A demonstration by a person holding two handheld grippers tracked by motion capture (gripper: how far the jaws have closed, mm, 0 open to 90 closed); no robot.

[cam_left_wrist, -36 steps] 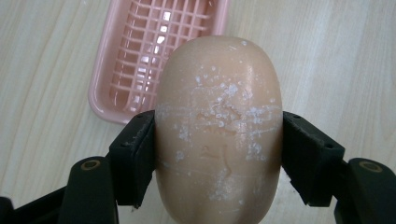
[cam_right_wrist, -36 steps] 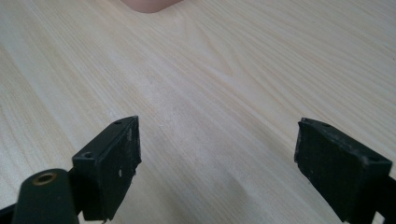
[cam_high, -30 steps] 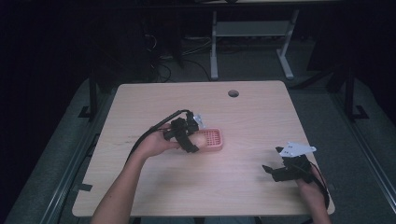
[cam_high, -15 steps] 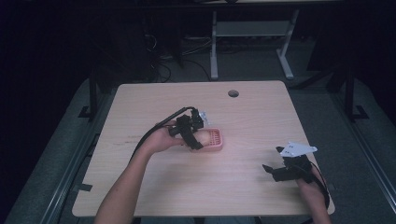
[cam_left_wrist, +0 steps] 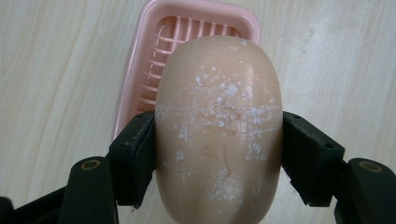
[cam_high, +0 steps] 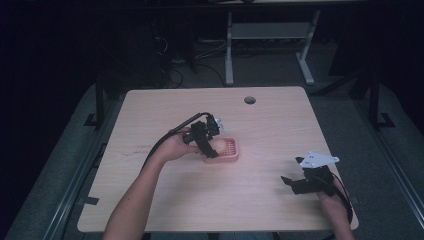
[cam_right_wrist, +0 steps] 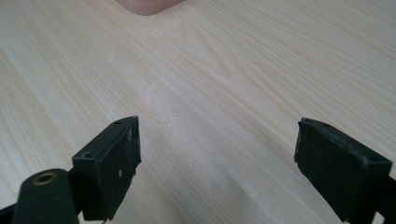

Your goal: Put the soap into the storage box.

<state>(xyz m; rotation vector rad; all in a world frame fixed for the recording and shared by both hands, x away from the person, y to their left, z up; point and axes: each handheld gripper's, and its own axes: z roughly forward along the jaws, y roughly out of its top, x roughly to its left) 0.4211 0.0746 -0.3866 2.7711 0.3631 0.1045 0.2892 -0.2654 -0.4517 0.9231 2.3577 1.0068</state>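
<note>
left hand-held gripper (cam_left_wrist: 219,154) clamping soap bar (cam_left_wrist: 219,126) sideways — lowering flat into pink soap dish (cam_left_wrist: 140,70) | right hand-held gripper (cam_right_wrist: 219,163) idling open on desk (cam_right_wrist: 210,84)

Dim, dark surroundings in the high view; only the table (cam_high: 150,115) is lit. Both gripper views are bright, evenly lit, slightly soft.
</note>
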